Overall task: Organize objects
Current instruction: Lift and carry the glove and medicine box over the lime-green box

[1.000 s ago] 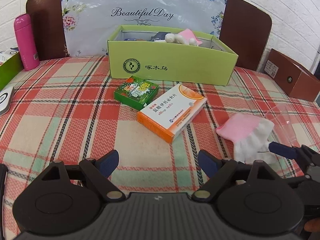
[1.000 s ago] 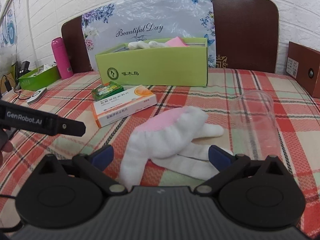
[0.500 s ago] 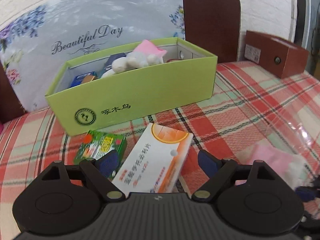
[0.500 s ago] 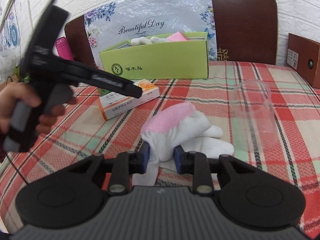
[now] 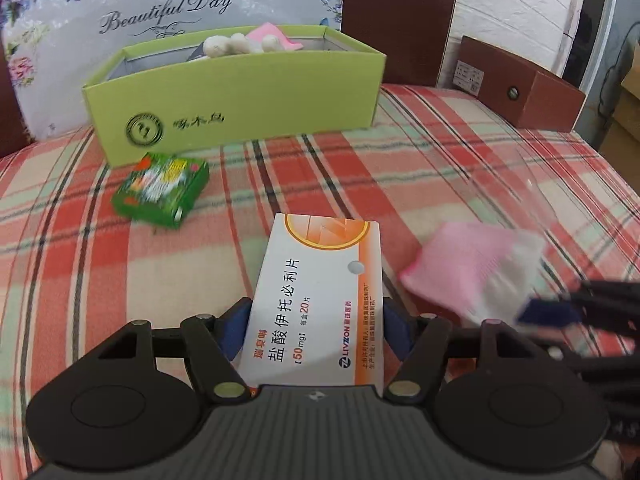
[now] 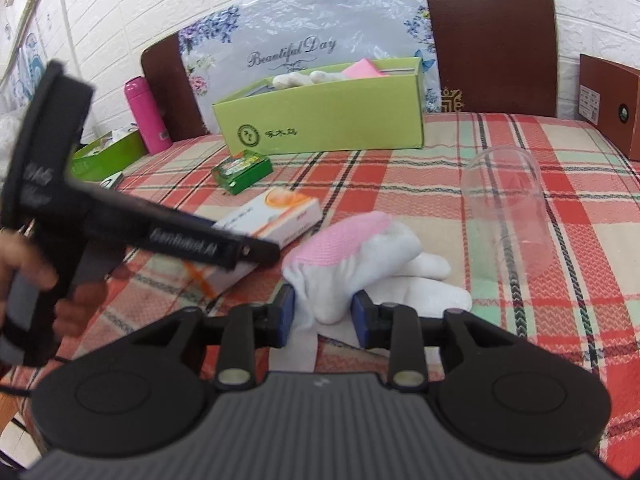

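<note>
My left gripper (image 5: 314, 330) is shut on the white and orange medicine box (image 5: 316, 300), which also shows in the right wrist view (image 6: 276, 216). My right gripper (image 6: 322, 314) is shut on the pink and white glove (image 6: 352, 252), lifted slightly off the plaid cloth; the glove is blurred in the left wrist view (image 5: 472, 272). The lime green open box (image 5: 236, 108) stands at the back with another glove inside. A small green packet (image 5: 162, 188) lies in front of it.
A clear plastic cup (image 6: 508, 208) stands right of the glove. A brown box (image 5: 520, 84) sits at the far right. A pink bottle (image 6: 146, 114) and a green tray (image 6: 104, 156) are at the far left. A headboard with a flowered cover is behind.
My left gripper moved forward and closed on the medicine box. My right gripper closed on the glove and has raised it a little.
</note>
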Demonstrator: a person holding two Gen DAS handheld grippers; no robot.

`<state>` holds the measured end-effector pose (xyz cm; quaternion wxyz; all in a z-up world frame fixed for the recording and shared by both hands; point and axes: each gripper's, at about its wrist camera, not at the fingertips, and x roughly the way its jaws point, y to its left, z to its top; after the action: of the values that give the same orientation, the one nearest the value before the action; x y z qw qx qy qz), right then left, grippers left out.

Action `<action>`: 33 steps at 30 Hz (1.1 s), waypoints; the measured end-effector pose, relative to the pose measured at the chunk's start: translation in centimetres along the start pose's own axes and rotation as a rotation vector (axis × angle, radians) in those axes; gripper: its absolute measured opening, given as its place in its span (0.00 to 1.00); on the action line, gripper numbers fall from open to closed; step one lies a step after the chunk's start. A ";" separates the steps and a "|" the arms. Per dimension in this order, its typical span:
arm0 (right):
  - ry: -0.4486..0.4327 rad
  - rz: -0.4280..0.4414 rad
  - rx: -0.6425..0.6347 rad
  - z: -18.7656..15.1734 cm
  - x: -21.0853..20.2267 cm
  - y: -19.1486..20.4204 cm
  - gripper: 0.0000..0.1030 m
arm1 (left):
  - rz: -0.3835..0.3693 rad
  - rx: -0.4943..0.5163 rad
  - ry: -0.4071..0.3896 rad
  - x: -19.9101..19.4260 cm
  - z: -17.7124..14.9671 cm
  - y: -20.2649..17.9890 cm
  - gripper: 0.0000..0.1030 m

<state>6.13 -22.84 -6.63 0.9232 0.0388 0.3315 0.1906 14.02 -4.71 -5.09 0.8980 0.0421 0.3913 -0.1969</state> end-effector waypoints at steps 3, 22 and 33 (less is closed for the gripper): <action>-0.018 -0.033 -0.045 0.1 -0.4 0.3 0.50 | 0.054 -0.035 -0.018 -1.3 -1.2 -0.3 0.70; -0.017 -0.059 0.019 0.8 0.2 0.4 0.69 | 0.114 -0.120 0.020 -0.3 -0.1 -0.4 0.71; 0.010 -0.062 0.073 0.6 1.1 -0.2 0.17 | 0.106 -0.117 0.014 -0.6 -0.3 -0.1 0.70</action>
<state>7.31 -22.60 -6.84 0.9250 0.0611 0.3439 0.1498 13.43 -4.56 -4.86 0.9053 0.0115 0.4055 -0.1257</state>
